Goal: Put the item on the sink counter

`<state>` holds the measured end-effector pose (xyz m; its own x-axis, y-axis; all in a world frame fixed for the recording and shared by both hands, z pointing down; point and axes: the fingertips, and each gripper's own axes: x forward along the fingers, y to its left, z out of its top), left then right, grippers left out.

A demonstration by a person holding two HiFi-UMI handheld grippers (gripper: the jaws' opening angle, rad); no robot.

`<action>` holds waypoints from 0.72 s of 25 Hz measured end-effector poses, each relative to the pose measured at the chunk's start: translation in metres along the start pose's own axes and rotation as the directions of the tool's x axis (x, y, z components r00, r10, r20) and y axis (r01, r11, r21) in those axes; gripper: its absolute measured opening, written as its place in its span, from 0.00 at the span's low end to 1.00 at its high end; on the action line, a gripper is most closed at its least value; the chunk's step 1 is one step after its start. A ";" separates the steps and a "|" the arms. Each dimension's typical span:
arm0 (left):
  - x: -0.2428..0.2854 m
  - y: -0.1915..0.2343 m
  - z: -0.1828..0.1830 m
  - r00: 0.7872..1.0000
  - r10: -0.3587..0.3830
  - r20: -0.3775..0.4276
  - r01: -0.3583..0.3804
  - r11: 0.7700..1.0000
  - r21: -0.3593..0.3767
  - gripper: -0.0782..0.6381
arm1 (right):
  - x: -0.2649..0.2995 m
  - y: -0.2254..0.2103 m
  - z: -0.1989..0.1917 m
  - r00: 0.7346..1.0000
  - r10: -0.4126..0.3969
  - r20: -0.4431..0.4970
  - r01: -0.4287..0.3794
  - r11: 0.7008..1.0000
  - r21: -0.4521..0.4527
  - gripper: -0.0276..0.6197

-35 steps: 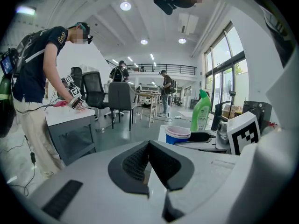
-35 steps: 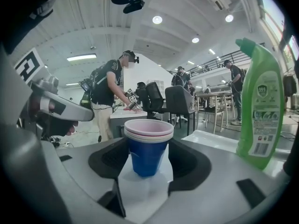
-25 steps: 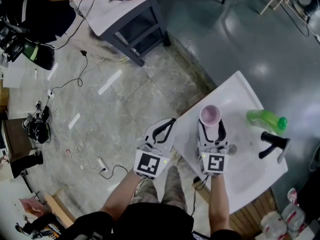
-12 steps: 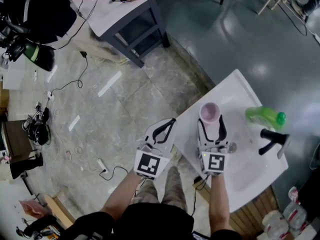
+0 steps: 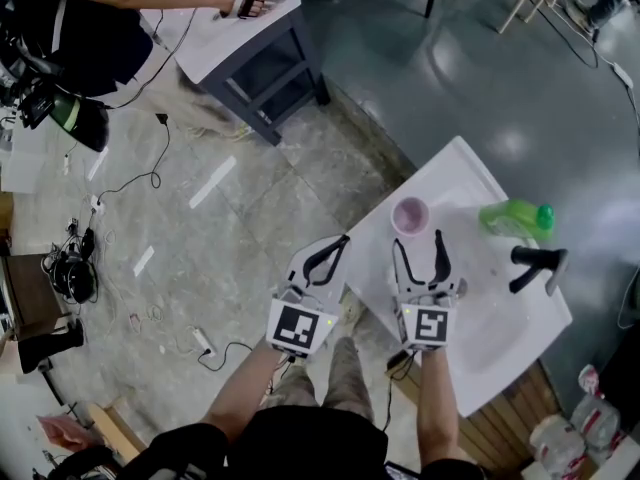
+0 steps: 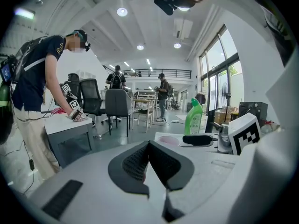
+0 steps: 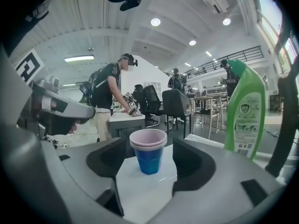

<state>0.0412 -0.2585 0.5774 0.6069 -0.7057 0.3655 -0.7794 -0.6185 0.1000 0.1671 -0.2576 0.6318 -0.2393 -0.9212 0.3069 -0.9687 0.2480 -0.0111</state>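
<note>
A pink cup (image 5: 410,215) stacked over a blue one (image 7: 148,150) stands upright on the white sink counter (image 5: 455,173) near its left edge. My right gripper (image 5: 418,244) is open just behind the cup. The jaws stand wide to either side and touch nothing, and in the right gripper view (image 7: 149,169) the cup sits a little beyond the tips. My left gripper (image 5: 338,245) hangs off the counter's left edge over the floor. It is shut and empty, its pads meeting in the left gripper view (image 6: 148,146).
A green bottle (image 5: 515,216) lies at the counter's far right, and a black faucet (image 5: 535,263) stands behind the basin. A grey table (image 5: 240,38) with a person's hand on it stands further off. Cables lie across the floor (image 5: 150,183).
The cup sat between my right gripper's jaws a second ago. The jaws have spread and drawn back, leaving the cup on the counter. The left gripper has stayed put.
</note>
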 end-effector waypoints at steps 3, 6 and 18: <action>-0.008 -0.005 0.014 1.000 -0.007 0.024 0.006 1.000 0.019 0.11 | -0.011 0.002 0.012 1.000 -0.014 0.011 0.014 1.000 -0.001 0.50; -0.018 -0.011 0.028 0.999 -0.016 0.048 0.014 0.999 0.045 0.11 | -0.024 0.001 0.025 0.999 -0.033 0.029 0.033 0.999 -0.016 0.49; -0.073 -0.042 0.077 0.990 -0.070 0.124 0.060 0.995 0.078 0.11 | -0.098 0.001 0.089 0.985 -0.139 0.098 0.140 0.990 -0.004 0.42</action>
<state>0.0417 -0.2079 0.4758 0.6744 -0.6982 0.2401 -0.7268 -0.6851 0.0492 0.1836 -0.1939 0.5173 -0.1079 -0.9715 0.2109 -0.9924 0.1180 0.0358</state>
